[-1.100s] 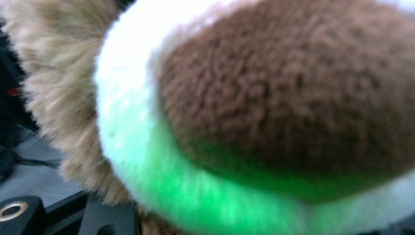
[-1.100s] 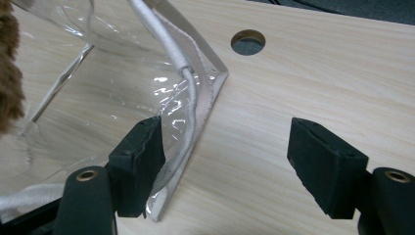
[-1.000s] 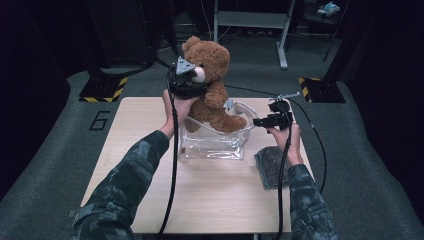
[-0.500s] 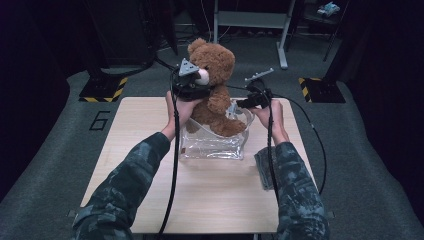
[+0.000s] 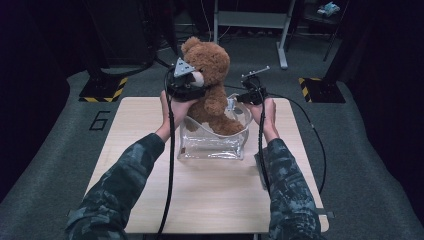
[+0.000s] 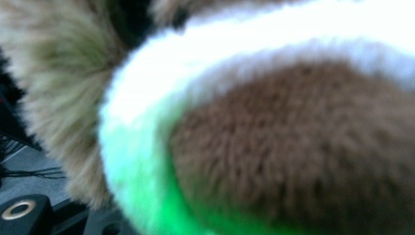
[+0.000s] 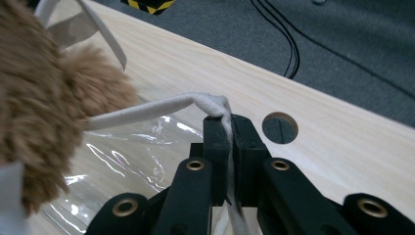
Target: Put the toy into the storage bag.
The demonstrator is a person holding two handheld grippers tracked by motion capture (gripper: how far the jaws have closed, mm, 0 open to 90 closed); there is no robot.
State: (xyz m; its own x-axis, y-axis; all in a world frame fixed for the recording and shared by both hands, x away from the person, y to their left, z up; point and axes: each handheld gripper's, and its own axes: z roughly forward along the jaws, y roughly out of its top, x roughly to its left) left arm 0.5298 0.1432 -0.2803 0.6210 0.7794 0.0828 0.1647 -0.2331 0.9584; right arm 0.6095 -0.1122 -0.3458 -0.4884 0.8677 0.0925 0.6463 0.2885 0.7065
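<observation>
- Nearest me, toward the right end of the tabletop's (image 5: 150, 210) near edge, a dark flat thing (image 5: 260, 167) lies half hidden under my right sleeve; I cannot tell what it is.
- In the middle of the tabletop stands the clear plastic bag (image 5: 212, 145), its mouth open upward, its base on the wood.
- My right tongs (image 7: 229, 128) have just been closing, and they are now clenched on the bag's white strap handle (image 7: 147, 110); the strap runs flat between the pads.
- The teddy bear (image 5: 212, 82) sits with its legs inside the bag's mouth, its body and head above the rim, toward the far edge of the tabletop.
- My left tongs (image 5: 186, 86) are up against the bear's face. Their own camera gives blurred brown and white fur (image 6: 293, 147), so I judge they grasp the bear by the head, though I cannot see the pads.
- What could go wrong: the strap is thin and slick-looking, so a hard pull could draw it out of the right tongs and let the mouth sag shut under the bear.
- If I push the bear down off-centre, its feet may catch the rim and fold the bag over, or tip it toward the right edge.
- Soft fur gives little purchase; the head may slip from the left tongs and the bear topple off the far edge.
</observation>
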